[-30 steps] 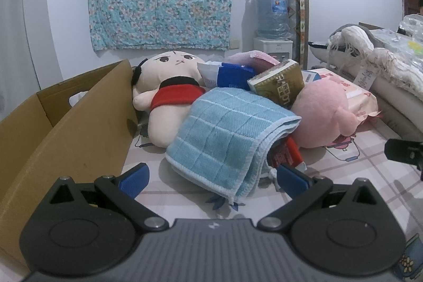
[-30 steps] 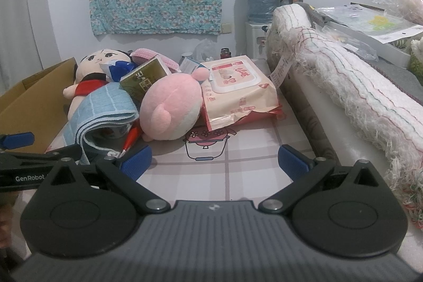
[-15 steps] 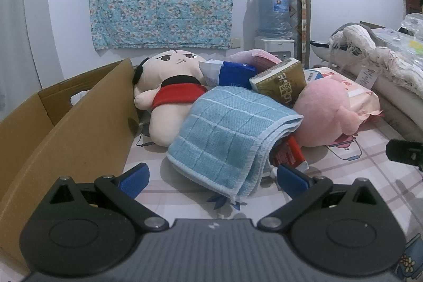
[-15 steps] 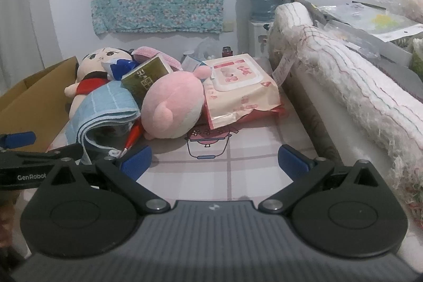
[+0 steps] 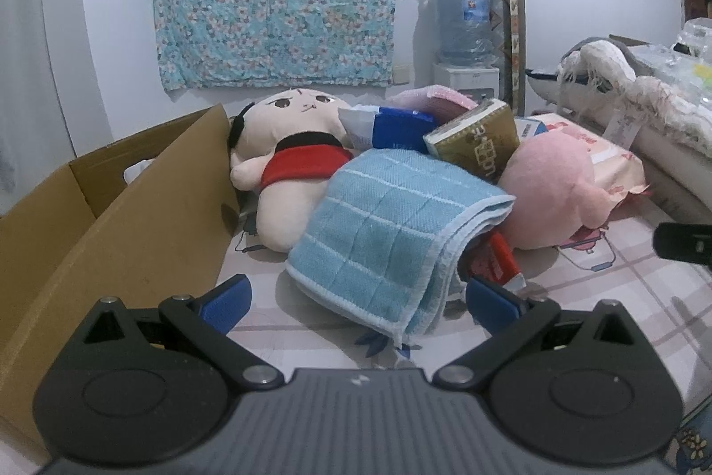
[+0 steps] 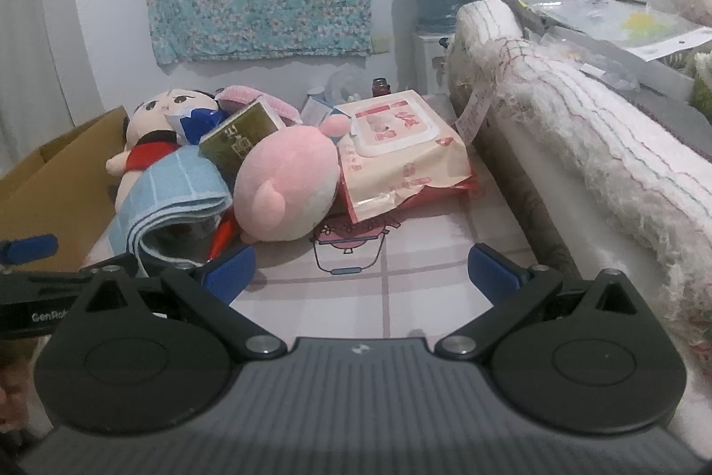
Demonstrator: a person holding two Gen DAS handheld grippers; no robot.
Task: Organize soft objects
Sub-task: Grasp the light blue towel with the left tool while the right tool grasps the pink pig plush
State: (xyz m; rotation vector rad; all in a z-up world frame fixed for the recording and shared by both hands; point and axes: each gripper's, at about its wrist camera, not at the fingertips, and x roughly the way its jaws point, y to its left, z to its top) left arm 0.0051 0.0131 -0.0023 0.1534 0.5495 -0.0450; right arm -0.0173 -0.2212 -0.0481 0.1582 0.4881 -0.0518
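Both spread and empty, the left hand-held gripper (image 5: 356,294) faces the folded blue towel (image 5: 391,234), which, pinched by one layer, could unfold and drag the red tube (image 5: 500,257) beneath, while the right hand-held gripper (image 6: 360,272) waits

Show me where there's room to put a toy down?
Bare tablecloth lies between the pink plush and the white rolled blanket. The cardboard box looks empty too. It's crowded around the blue towel and doll.

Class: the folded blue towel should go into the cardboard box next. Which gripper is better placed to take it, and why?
Left. The left gripper is open with the blue towel directly ahead and the cardboard box beside it; the right gripper faces bare tablecloth.
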